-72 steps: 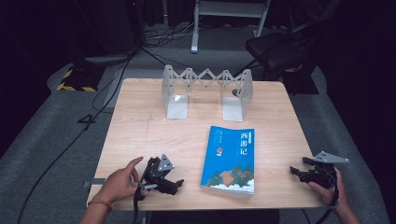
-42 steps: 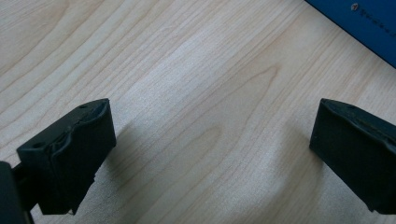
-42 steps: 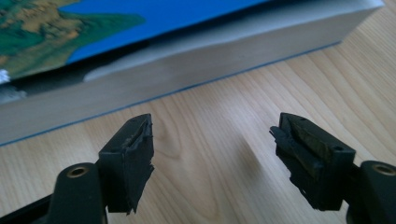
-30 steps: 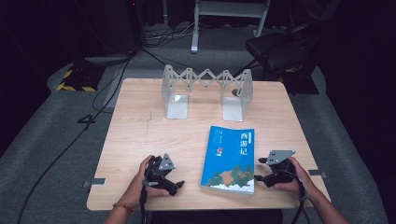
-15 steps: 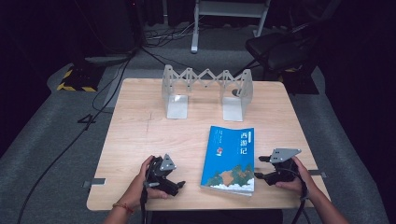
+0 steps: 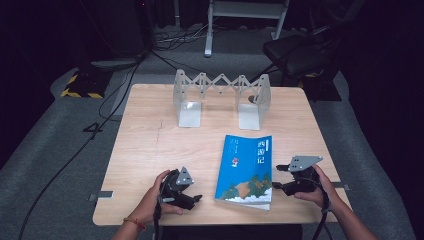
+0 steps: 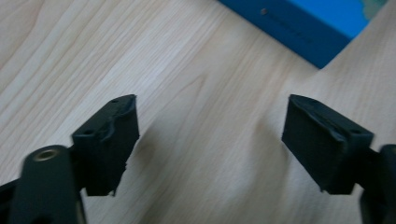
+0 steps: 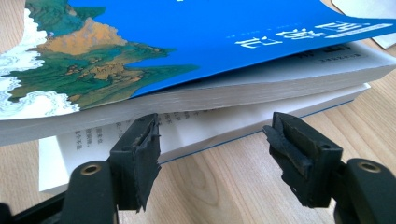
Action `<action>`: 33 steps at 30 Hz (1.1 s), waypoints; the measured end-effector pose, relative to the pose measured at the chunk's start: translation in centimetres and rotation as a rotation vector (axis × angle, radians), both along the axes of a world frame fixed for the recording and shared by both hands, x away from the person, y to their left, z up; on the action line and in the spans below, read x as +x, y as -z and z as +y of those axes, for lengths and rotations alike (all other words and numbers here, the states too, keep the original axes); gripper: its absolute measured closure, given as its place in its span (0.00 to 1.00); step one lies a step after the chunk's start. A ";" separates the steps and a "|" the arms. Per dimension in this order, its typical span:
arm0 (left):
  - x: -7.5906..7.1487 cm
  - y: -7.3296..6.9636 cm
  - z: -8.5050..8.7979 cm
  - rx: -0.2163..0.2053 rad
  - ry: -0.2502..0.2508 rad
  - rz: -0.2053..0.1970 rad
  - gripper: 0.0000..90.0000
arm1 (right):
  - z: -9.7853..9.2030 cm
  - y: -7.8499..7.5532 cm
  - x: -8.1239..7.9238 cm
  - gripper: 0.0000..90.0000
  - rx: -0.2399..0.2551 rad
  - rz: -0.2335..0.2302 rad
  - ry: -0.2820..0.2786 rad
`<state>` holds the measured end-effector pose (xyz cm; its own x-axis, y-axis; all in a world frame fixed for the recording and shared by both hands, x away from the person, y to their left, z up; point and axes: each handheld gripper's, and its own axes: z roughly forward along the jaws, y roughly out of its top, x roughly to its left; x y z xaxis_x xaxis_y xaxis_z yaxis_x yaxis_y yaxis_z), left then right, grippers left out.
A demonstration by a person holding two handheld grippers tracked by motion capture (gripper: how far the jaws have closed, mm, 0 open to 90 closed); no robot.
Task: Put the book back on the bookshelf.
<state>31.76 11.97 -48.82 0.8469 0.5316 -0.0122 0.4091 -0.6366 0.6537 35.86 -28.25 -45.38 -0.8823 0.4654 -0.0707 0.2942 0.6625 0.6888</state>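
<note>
Blue book (image 6: pixel 246 167) flat on table (image 6: pixel 150 145), lower centre. Right gripper (image 6: pixel 279 178) at its right edge, jaws apart, closing. Left gripper (image 6: pixel 198 199) lower left, jaws apart, closing, nothing between. Bookend rack (image 6: pixel 222 100) upper centre.

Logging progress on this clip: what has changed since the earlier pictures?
The right gripper came in from the table's right edge to the blue book; its jaws have been closing but grip nothing yet. The left gripper stayed at the near edge, jaws narrowing on nothing. Book and folding bookstand have not moved.
</note>
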 end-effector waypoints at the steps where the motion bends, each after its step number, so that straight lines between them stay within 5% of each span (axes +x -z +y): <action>1: 0.0 0.0 0.0 0.000 0.000 0.000 0.19 | 0.0 0.0 0.0 0.38 0.000 0.000 0.000; 6: -1.0 -2.0 -3.2 -0.063 0.081 -0.012 0.19 | 0.3 -0.8 0.4 0.38 0.055 0.015 0.004; 7: -1.0 -2.0 -3.2 -0.063 0.081 -0.012 0.20 | 0.3 -0.8 0.4 0.38 0.055 0.015 0.004; 10: -2.3 -2.2 -6.9 -0.047 0.185 -0.025 0.30 | 0.8 -1.4 0.5 0.38 0.070 0.007 0.010; 12: -2.6 -2.0 -8.5 -0.024 0.208 -0.034 0.33 | 1.0 -1.7 0.7 0.38 0.086 0.006 0.013; 14: -2.7 -1.9 -9.8 -0.045 0.224 -0.026 0.34 | 1.2 -2.0 0.8 0.38 0.095 0.006 0.015; 20: -3.1 -1.8 -12.5 -0.097 0.189 -0.068 0.35 | 1.9 -2.4 0.9 0.39 0.094 -0.012 0.018; 23: -3.8 -1.8 -13.9 -0.045 0.140 -0.160 0.41 | 2.4 -2.4 1.0 0.38 0.105 -0.007 0.018; 27: -3.2 -2.0 -13.8 -0.077 0.083 -0.175 0.58 | 2.5 -2.4 1.1 0.38 0.121 -0.005 0.020; 33: -2.6 -3.1 -11.9 -0.156 0.110 -0.183 0.76 | 1.9 -2.4 1.2 0.37 0.143 -0.011 0.045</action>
